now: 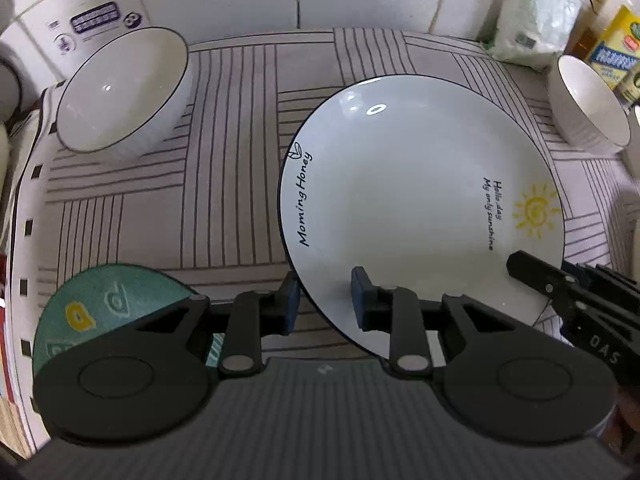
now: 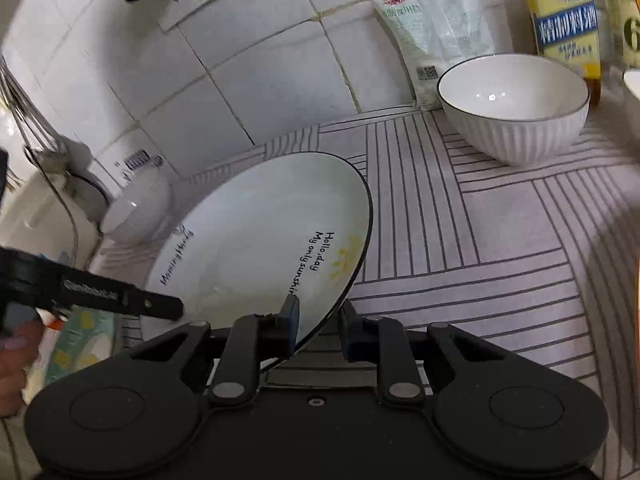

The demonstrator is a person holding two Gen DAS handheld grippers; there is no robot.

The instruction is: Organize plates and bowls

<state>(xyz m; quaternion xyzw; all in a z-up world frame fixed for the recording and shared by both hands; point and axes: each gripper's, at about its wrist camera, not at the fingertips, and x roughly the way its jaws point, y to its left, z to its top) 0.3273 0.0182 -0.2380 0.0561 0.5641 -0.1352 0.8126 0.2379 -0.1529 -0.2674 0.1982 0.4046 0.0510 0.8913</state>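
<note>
Reading "Morning Honey": white plate (image 1: 416, 200).

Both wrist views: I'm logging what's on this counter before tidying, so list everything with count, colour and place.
Plate: one, white with dark rim, black lettering and a yellow sun, held at its rim, tilted above the mat.
Bowls: two, white with dark rims; one at the mat's far left, one far right.
Mat: one, pale with dark stripes, covering the counter.
Teal item: one, yellow print, near left.
White bag: one, against the tiled wall.
Yellow-labelled bottle: one, far right.
Left hand-held gripper: black, shut on the plate's near rim.
Right hand-held gripper: black, shut on the plate's rim.
</note>
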